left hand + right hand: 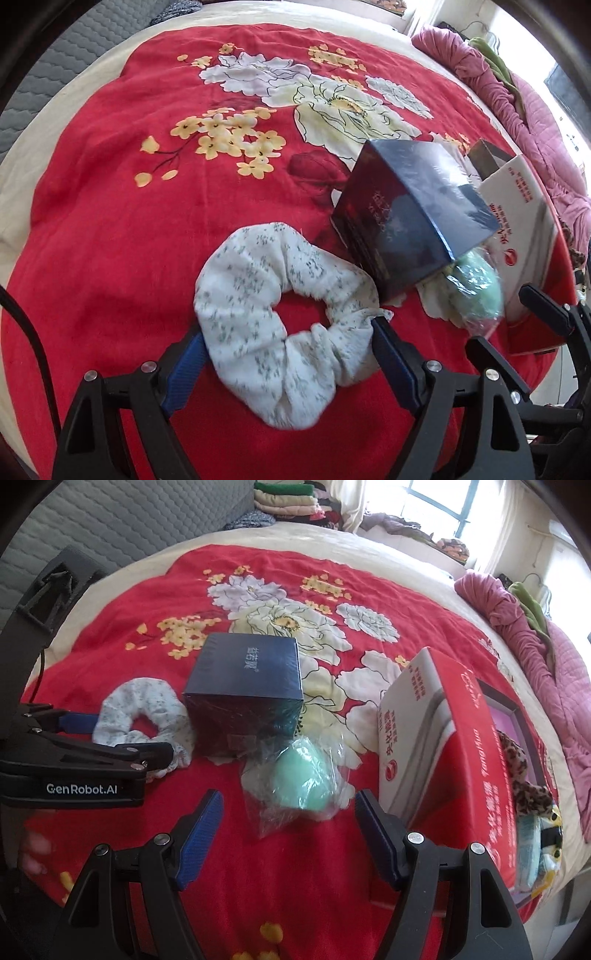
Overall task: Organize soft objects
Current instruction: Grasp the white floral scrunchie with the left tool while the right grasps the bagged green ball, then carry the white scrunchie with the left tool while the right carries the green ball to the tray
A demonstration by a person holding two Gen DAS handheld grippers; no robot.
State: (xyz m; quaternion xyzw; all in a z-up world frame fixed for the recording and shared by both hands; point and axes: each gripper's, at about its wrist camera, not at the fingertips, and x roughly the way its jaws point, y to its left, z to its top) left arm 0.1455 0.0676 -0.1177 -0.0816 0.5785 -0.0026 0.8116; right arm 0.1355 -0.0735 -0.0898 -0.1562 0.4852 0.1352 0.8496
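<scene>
A white floral scrunchie lies on the red flowered blanket. My left gripper is open, its jaws on either side of the scrunchie, touching its edges. The scrunchie also shows in the right wrist view with the left gripper around it. A green soft ball in a clear bag lies just ahead of my right gripper, which is open and empty. The ball shows in the left wrist view too. A leopard-print soft item lies in the red and white box.
A dark blue box stands between the scrunchie and the ball, also in the left wrist view. The red and white box is open at the right. A pink quilt lies along the bed's right edge. Folded clothes sit at the back.
</scene>
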